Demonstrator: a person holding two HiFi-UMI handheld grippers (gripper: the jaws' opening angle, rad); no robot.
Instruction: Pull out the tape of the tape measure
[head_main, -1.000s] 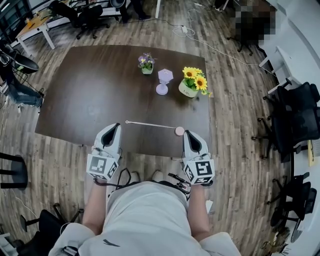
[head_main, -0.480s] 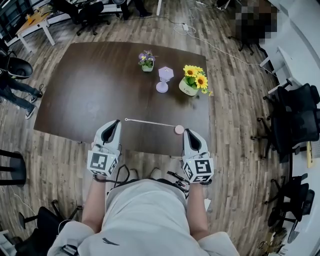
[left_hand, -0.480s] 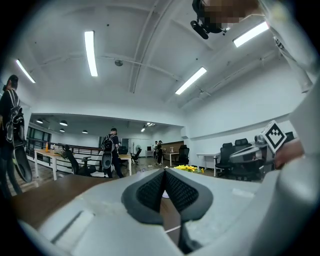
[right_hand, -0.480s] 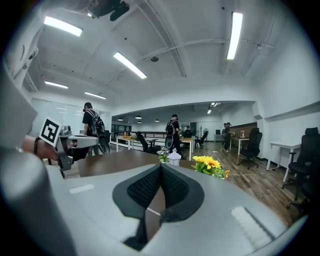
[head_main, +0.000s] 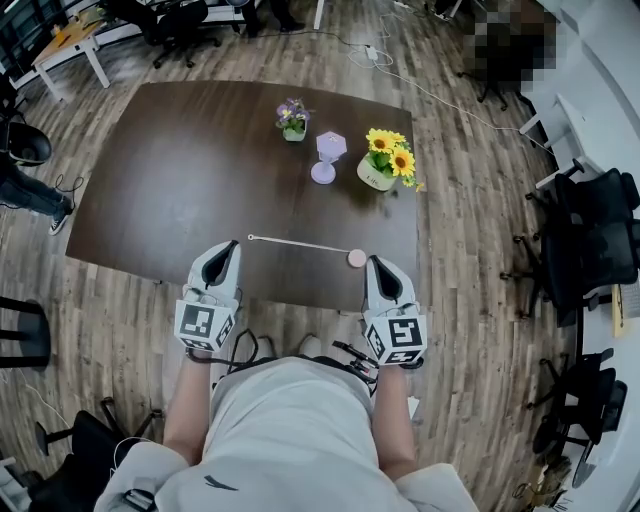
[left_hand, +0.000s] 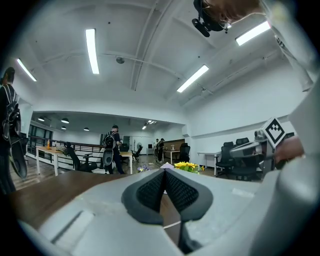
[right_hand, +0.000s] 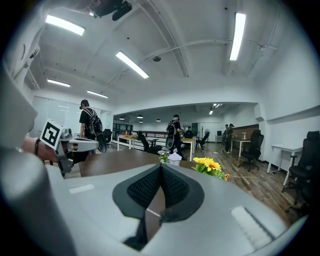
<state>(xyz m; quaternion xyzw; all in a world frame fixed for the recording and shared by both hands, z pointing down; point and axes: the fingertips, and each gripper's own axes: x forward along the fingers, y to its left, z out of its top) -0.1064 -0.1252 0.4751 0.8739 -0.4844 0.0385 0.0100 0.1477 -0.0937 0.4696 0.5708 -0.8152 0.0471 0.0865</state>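
Jaws of my left gripper (head_main: 231, 247) and right gripper (head_main: 378, 263) were pressed together on nothing at lower centre, and just beyond them, mid-frame on the dark table (head_main: 180, 170), lay the pink tape measure (head_main: 357, 258), its tape (head_main: 300, 245) stretched leftward.

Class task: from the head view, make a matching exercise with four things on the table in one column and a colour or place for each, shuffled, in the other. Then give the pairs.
Column one
1. sunflower pot
2. purple flower pot
3. tape measure case
4. lilac ornament

Column two
A. pink, near the front edge of the table
B. farthest left of the back row
C. yellow blooms, farthest right of the back row
D. between the two pots

Pairs: 1-C, 2-B, 3-A, 4-D
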